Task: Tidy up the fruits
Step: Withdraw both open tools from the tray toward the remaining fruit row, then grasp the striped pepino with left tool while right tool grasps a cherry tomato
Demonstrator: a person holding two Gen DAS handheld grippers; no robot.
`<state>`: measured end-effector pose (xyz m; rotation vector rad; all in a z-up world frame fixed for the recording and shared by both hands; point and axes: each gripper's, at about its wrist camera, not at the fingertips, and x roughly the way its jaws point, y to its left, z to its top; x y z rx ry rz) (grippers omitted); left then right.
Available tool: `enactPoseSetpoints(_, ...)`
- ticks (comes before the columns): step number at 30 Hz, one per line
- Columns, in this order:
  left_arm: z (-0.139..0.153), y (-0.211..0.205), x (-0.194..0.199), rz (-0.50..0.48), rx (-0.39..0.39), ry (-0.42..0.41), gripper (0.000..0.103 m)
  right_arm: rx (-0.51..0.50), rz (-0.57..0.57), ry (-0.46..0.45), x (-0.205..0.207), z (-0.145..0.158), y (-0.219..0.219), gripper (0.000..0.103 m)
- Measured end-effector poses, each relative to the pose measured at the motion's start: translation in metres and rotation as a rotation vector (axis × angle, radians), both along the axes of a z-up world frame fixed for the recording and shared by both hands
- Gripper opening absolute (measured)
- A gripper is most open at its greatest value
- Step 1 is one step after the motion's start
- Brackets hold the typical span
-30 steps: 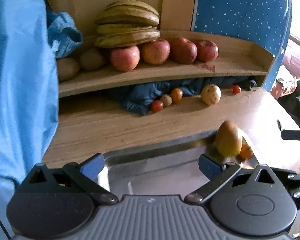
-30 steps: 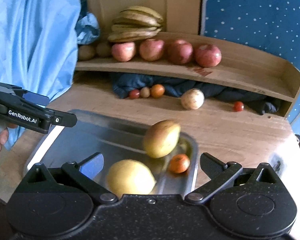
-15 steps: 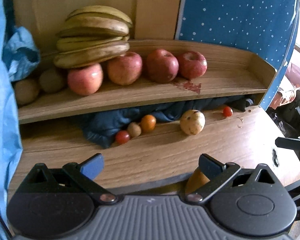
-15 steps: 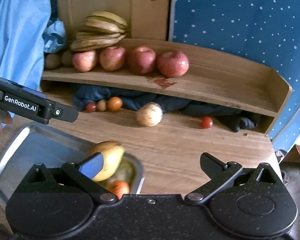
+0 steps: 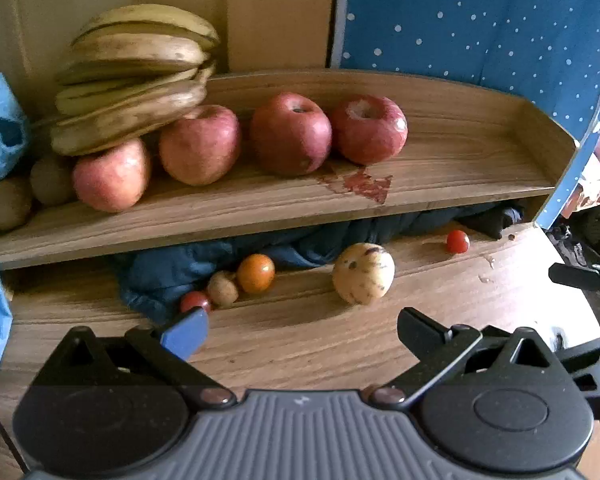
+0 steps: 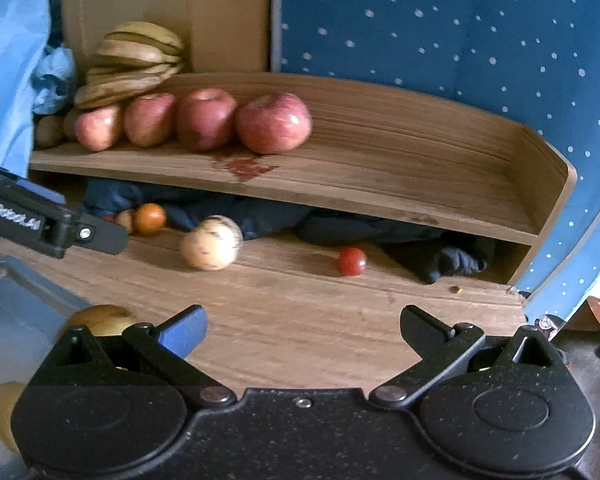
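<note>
Lying loose on the brown wooden tabletop (image 5: 300, 352), just in front of the crumpled dark blue cloth (image 5: 204, 268): a pale speckled round fruit (image 5: 363, 268), with a small orange round fruit (image 5: 255, 273), a small tan fruit (image 5: 223, 289) and a small red tomato (image 5: 195, 301) clustered to its left, touching or nearly so, and a second small red tomato (image 5: 457, 241) well apart to the right. Stacked above on the curved wooden shelf (image 5: 460, 148): four red apples (image 5: 291, 133) in a row, a bunch of browning yellow bananas (image 5: 136, 76) resting on the leftmost two, and two brownish round fruits (image 5: 28, 192) at the far left. Hovering near over the tabletop, both empty with fingers spread wide: the left gripper (image 5: 302, 330) and the right gripper (image 6: 302, 330). Sitting at the near left in the right wrist view: a silver metal tray (image 6: 16, 300) holding a yellow-brown fruit (image 6: 100, 320) by its right edge and another yellowish fruit (image 6: 4, 408) nearer, blurred. Hanging behind: a blue white-dotted fabric (image 6: 460, 40) and a light blue cloth (image 6: 8, 60) at the left.
</note>
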<state>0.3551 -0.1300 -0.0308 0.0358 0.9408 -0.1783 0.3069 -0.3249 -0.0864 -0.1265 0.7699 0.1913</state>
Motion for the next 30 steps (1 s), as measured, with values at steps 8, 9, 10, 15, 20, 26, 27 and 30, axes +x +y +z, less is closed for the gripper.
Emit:
enactPoseSetpoints(8,-0.011,-0.025,0.023,0.023,0.022,0.036,0.103,0.013,0.004,0.01,0.035,-0.015,-0.024,0.102)
enactPoseSetpoints(9,-0.012,-0.027,0.026,0.027,0.023,0.041,0.103,0.016,0.004,0.013,0.039,-0.017,-0.026,0.102)
enactPoseSetpoints(10,-0.013,-0.029,0.028,0.031,0.023,0.047,0.103,0.019,0.005,0.015,0.042,-0.018,-0.028,0.102)
enactPoseSetpoints(15,-0.02,-0.038,0.04,0.043,0.024,0.075,0.103,0.03,0.039,0.022,0.054,-0.024,-0.033,0.098)
enactPoseSetpoints(20,-0.029,-0.043,0.051,0.05,0.006,0.104,0.103,0.037,0.065,0.023,0.067,-0.031,-0.036,0.091)
enactPoseSetpoints(26,-0.038,-0.048,0.057,0.053,-0.017,0.121,0.101,0.036,0.08,0.034,0.08,-0.037,-0.037,0.08)
enactPoseSetpoints(27,-0.039,-0.048,0.058,0.054,-0.017,0.12,0.099,0.036,0.083,0.035,0.081,-0.038,-0.037,0.077)
enactPoseSetpoints(30,-0.043,-0.052,0.058,0.033,-0.021,0.12,0.094,0.034,0.089,0.045,0.085,-0.041,-0.037,0.068)
